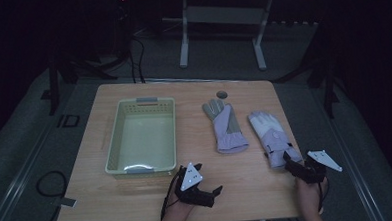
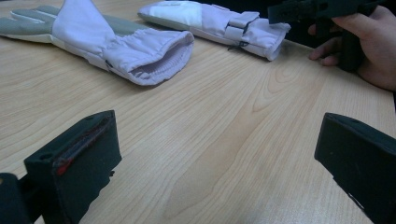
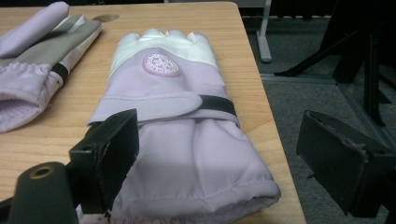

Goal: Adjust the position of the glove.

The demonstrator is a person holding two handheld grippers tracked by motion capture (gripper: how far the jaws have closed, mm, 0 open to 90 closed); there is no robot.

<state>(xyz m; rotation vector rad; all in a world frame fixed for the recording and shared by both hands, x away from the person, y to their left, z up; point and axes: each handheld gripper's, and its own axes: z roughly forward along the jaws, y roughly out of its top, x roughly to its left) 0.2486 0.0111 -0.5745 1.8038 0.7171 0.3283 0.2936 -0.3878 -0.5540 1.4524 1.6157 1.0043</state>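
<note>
The flat rectangular wooden table [image 1: 138, 203] is pale honey-tan with darker brown grain streaks. On it, the rectangular plastic basket with perforated walls [image 1: 114, 139] is pale yellow-green, with a grey tab at each short end. The padded fabric glove with the round badge [image 3: 187, 140] is lilac over the cuff and back, cream-white across the fingers, crossed by a black strap; its badge is pink-purple on white. The other padded fabric glove, lying palm up [image 2: 116, 46], is lilac with grey-green palm and fingers. The left gripper [image 1: 201, 179] is black with a light grey three-cornered plate, and a thin red line edges one jaw pad. The right gripper [image 1: 296, 162] is black with a like grey plate. The floor is dull grey carpet.
</note>
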